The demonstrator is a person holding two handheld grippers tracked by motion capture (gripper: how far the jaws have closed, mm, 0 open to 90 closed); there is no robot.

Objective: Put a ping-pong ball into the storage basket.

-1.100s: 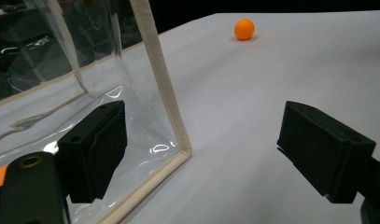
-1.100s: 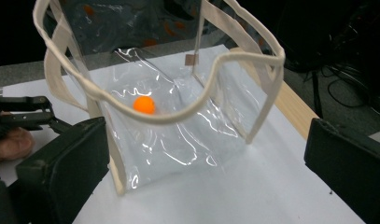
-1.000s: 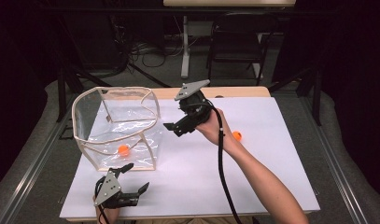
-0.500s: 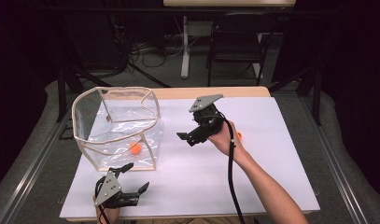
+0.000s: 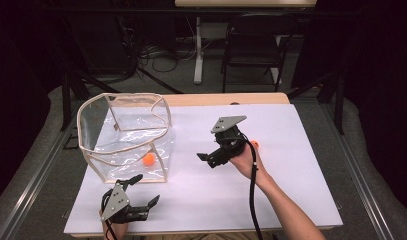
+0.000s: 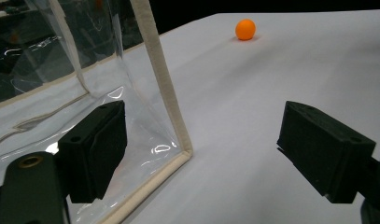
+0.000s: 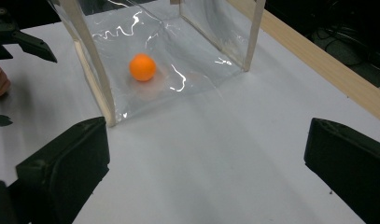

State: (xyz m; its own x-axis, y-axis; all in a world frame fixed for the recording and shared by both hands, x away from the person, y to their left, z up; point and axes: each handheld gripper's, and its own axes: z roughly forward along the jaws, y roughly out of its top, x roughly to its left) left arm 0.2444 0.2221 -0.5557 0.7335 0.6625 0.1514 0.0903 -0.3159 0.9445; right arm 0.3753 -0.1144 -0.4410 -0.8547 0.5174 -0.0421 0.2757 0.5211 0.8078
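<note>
- Since the earlier frames: right gripper (image 5: 211,161) drawn back from above the clear bag (image 5: 122,135) toward the middle of the bench (image 5: 291,200); one orange ball (image 5: 149,159) now lying on the bag's floor, having rolled nearer its front corner; left gripper (image 5: 143,191) unmoved at the near edge.
- Right gripper: spread wide, empty, held above the bench, pointing toward the bag.
- Left gripper: spread too, holding nothing, resting low with the bag's seamed corner (image 6: 166,98) just ahead between its jaws.
- Second orange ball (image 5: 254,145) just behind the right hand (image 5: 243,159), on the side away from the bag; seen far ahead of the left gripper (image 6: 245,29).
- Likely handling: light, hollow, hard and smooth, so prone to roll or squirt out of a hard pinch.
- Best hold: across the widest part, jaws level on both sides, closing gently.
- Bag: thin soft plastic with stiffer cream edging, probably easy to push or tip; worth steadying at the front corner with the left gripper.
- Drop from low over the bag's mouth to limit bouncing.
</note>
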